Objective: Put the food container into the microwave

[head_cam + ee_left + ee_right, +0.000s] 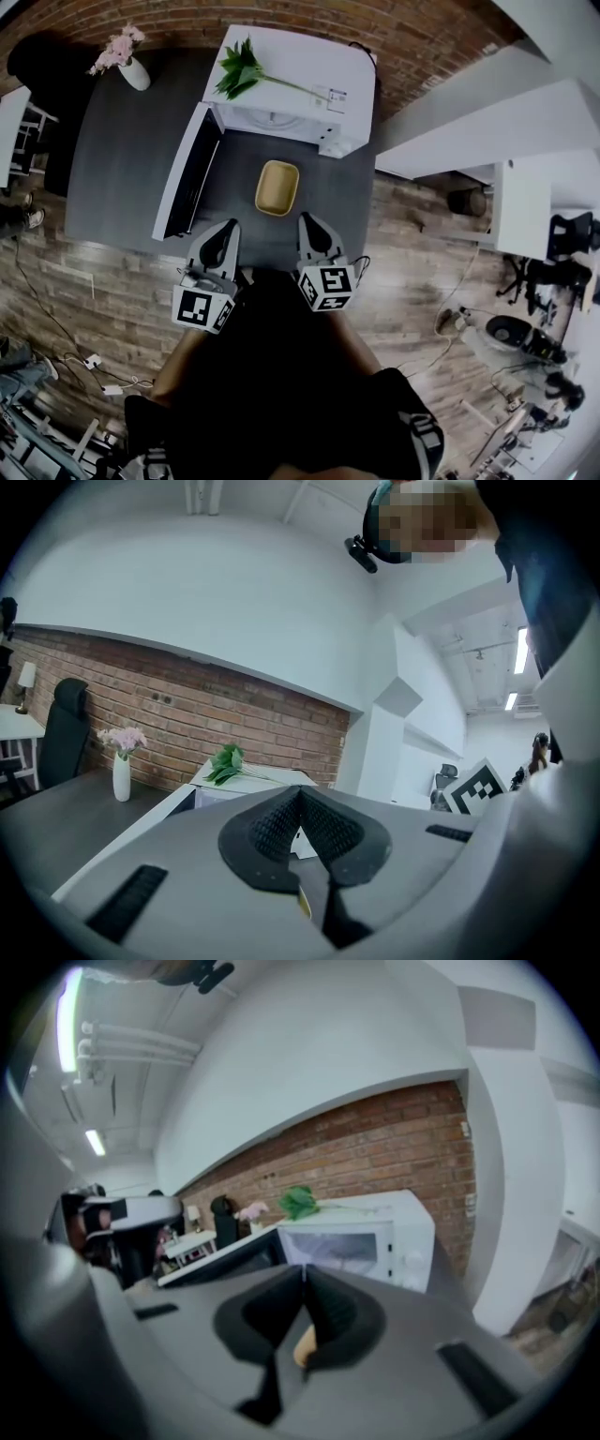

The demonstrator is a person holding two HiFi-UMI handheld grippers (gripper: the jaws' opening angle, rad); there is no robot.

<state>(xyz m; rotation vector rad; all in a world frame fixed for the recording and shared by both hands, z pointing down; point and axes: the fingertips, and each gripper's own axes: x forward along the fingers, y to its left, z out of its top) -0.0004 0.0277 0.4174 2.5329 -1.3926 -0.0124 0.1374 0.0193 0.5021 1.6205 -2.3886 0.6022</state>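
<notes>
A yellow food container [277,187] sits on the dark grey table [122,159] in front of the white microwave [291,89], whose door [187,173] stands swung open to the left. My left gripper [221,232] hovers near the table's front edge, left of the container, with its jaws shut and empty. My right gripper [313,228] hangs just right of it, also shut on nothing. In the right gripper view a sliver of the container [303,1345] peeks below the closed pads, with the microwave [361,1234] beyond. In the left gripper view the microwave [248,787] shows over the shut pads [302,825].
A green leafy sprig [246,70] lies on the microwave's top. A white vase with pink flowers [127,61] stands at the table's far left corner. A brick wall [412,37] runs behind. White desks [520,202] and office chairs stand to the right.
</notes>
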